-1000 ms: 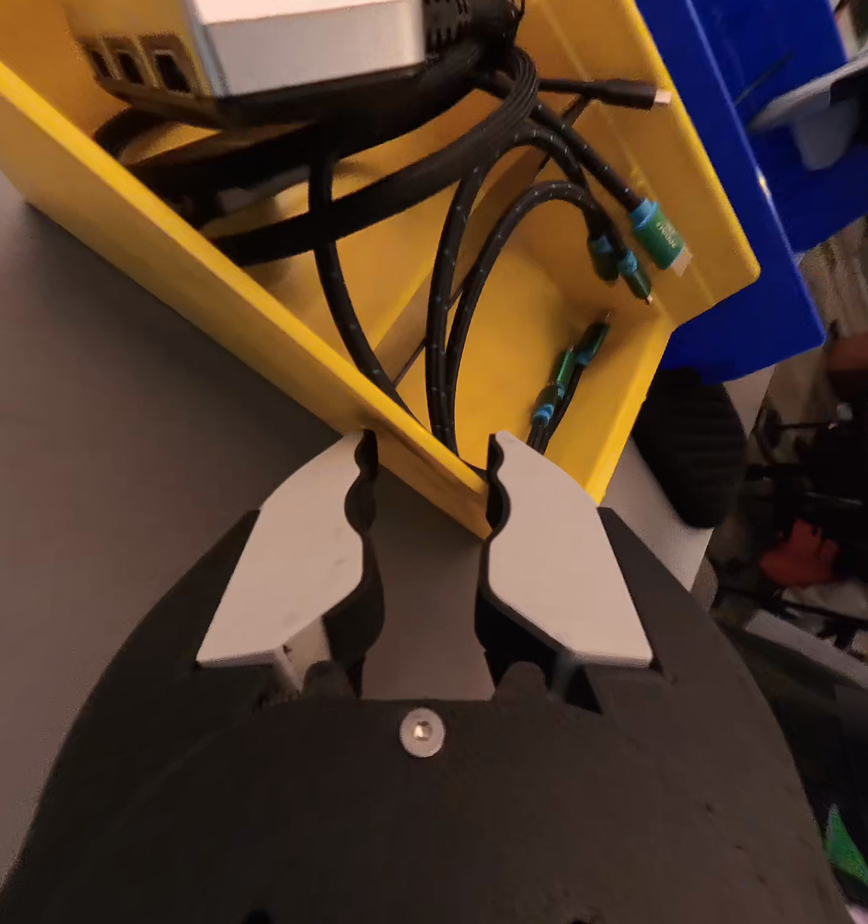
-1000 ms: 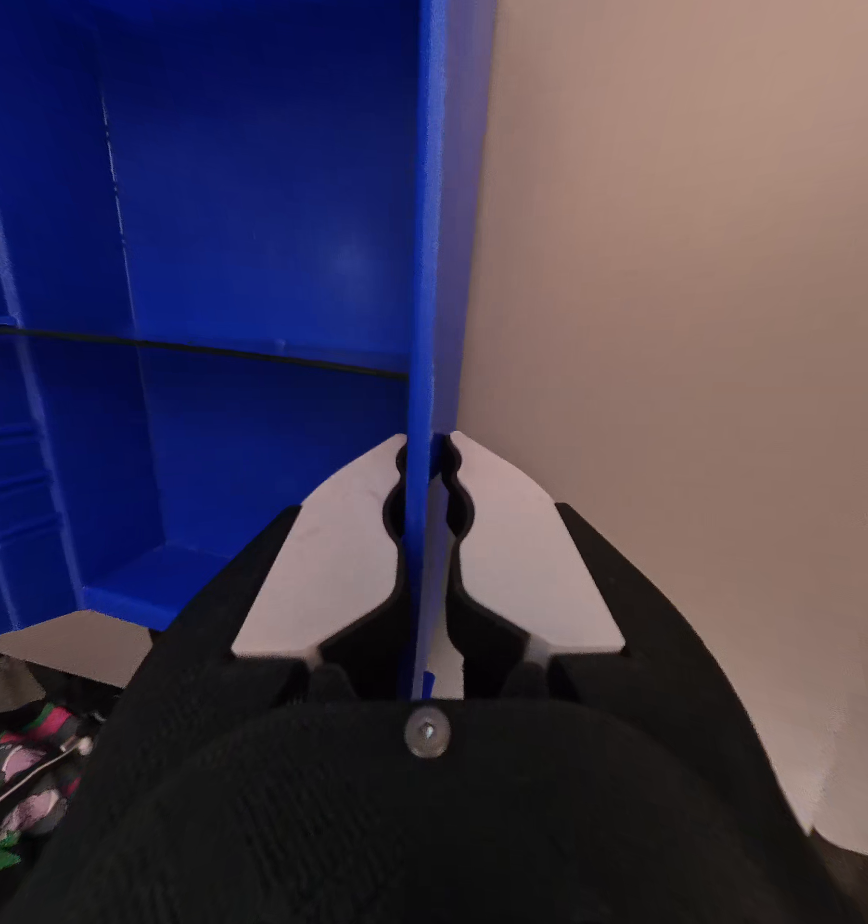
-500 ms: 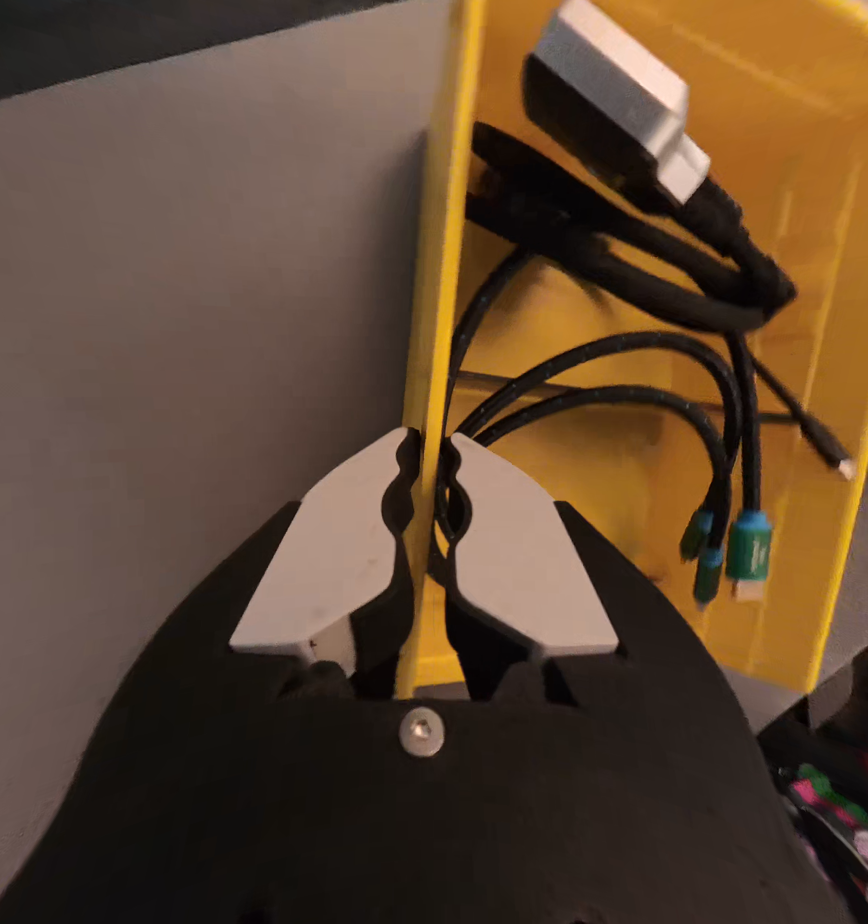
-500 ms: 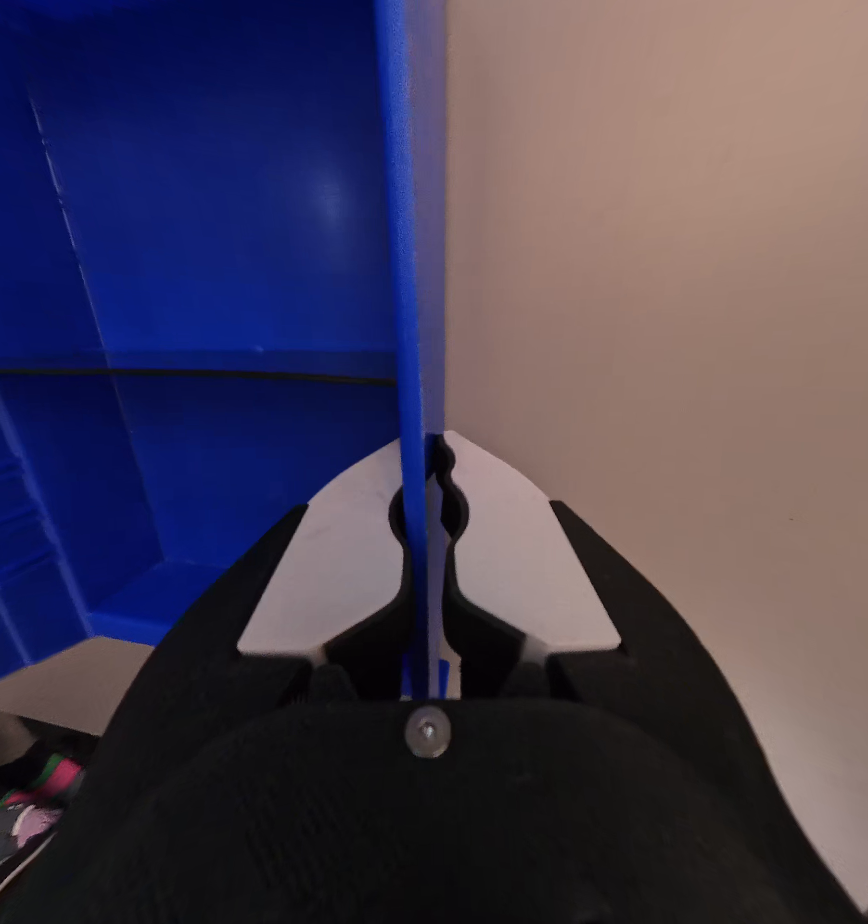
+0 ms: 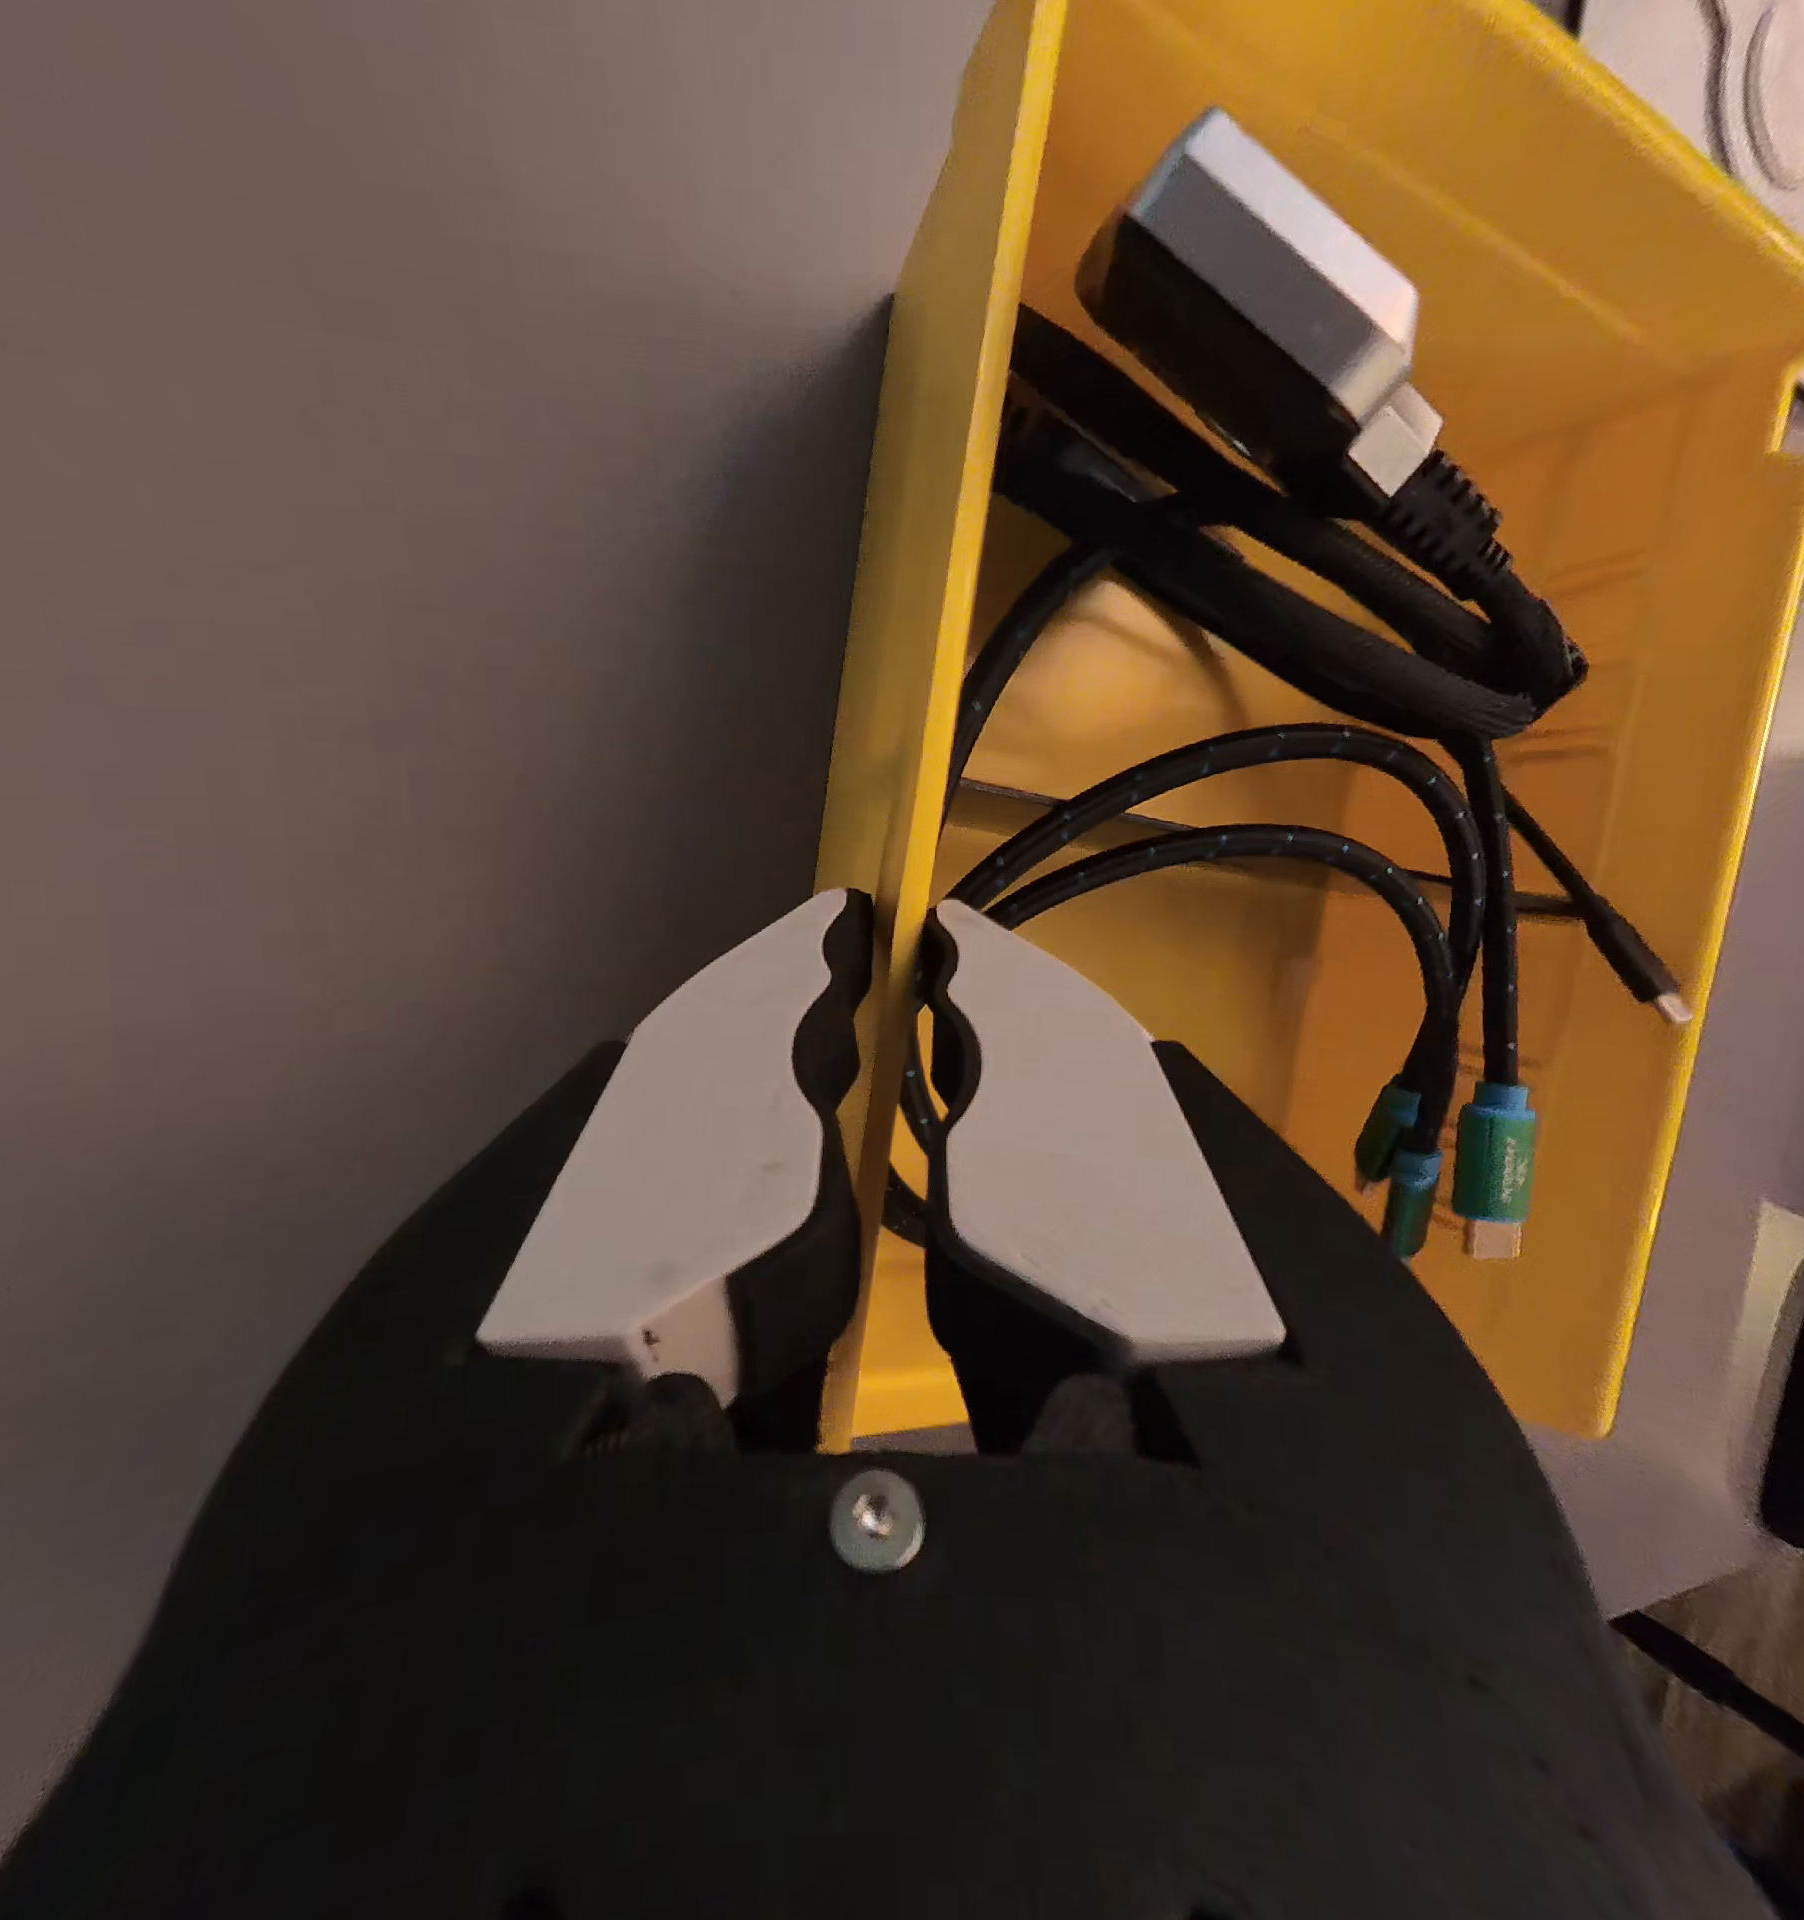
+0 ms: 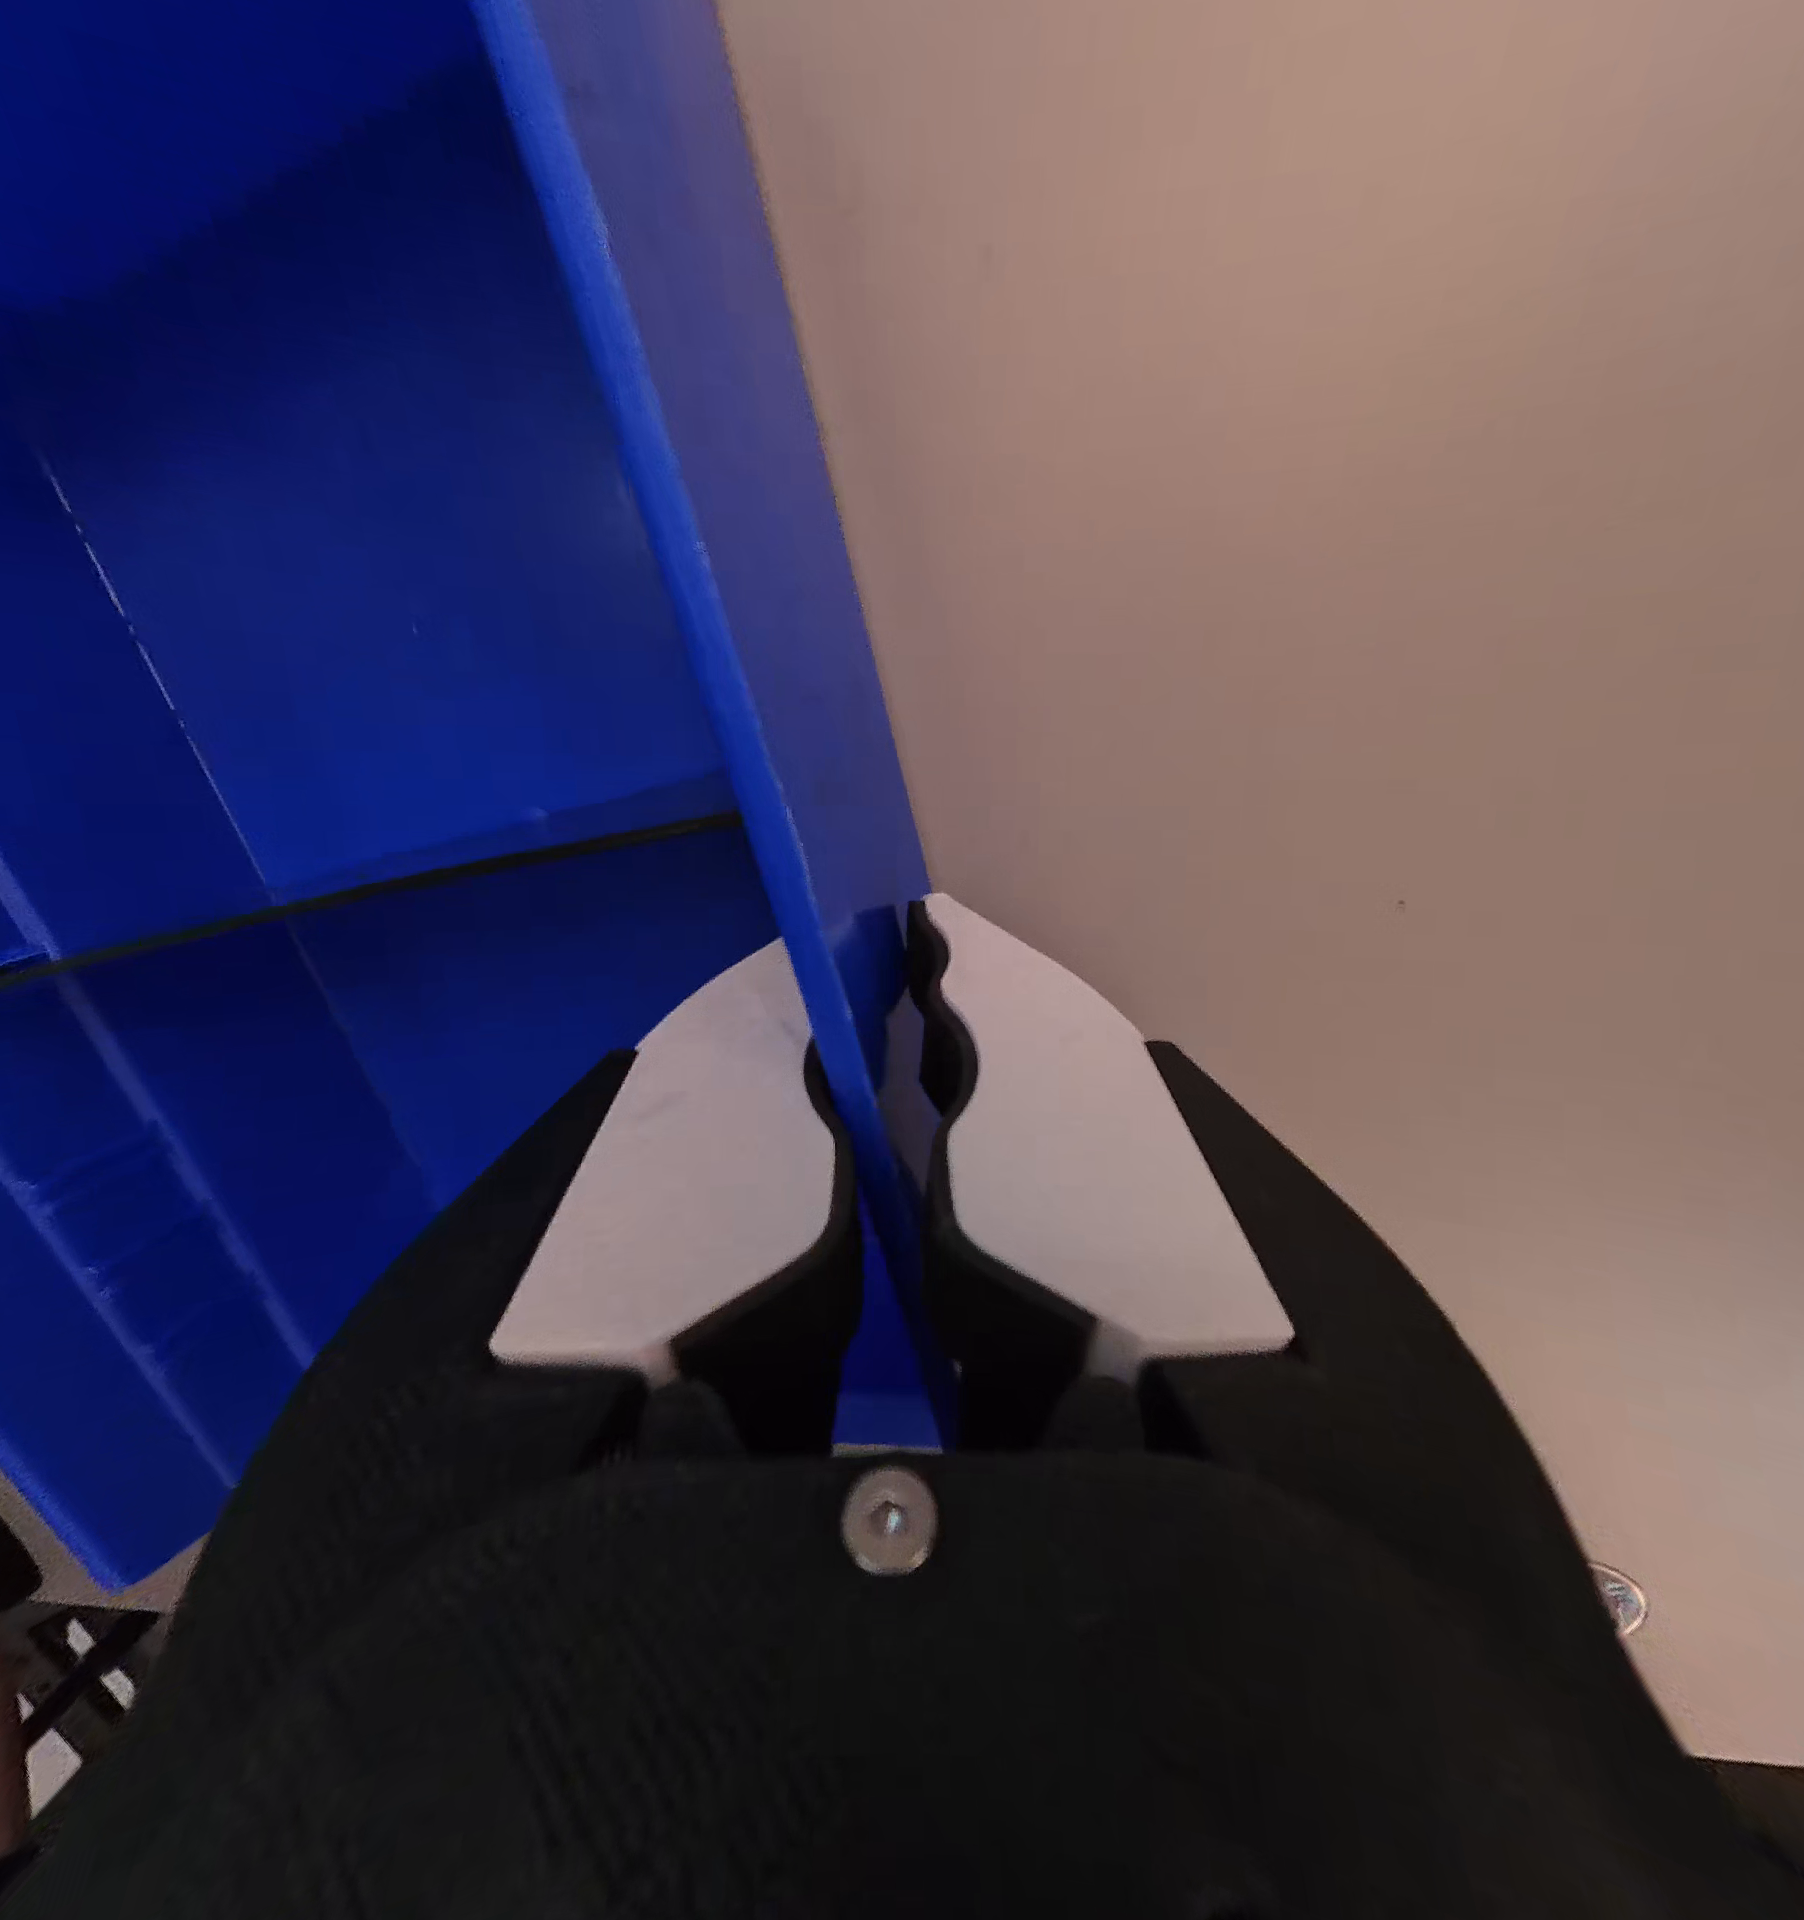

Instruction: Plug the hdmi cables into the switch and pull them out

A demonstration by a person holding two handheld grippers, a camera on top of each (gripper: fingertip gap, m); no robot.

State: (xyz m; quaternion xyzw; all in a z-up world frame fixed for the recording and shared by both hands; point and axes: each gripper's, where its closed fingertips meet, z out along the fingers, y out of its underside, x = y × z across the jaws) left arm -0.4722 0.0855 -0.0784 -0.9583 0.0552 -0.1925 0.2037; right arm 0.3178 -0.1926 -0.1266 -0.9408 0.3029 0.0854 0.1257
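Bench (image 5: 358,520): a pale grey surface is carrying both bins and is filling the background of both wrist views.
Blue bin (image 6: 358,623): it is sitting on the bench with its inside showing bare; its right wall is running down between the right tool's fingers.
Yellow bin (image 5: 1500,727): it is holding the switch and the cables; its left wall is standing edge-on in the left wrist view.
Left tool (image 5: 893,914): it is clenching the yellow bin's left wall, one white finger outside and one inside.
Right tool (image 6: 882,925): it is clenching the blue bin's right wall in the same way.
Switch (image 5: 1272,281): a silver and black box is lying at the far end of the yellow bin, with a thick black lead leaving its near end.
Cables (image 5: 1293,790): black braided leads are looping through the yellow bin, and their green plugs (image 5: 1493,1164) are lying loose near the right wall, apart from the switch.
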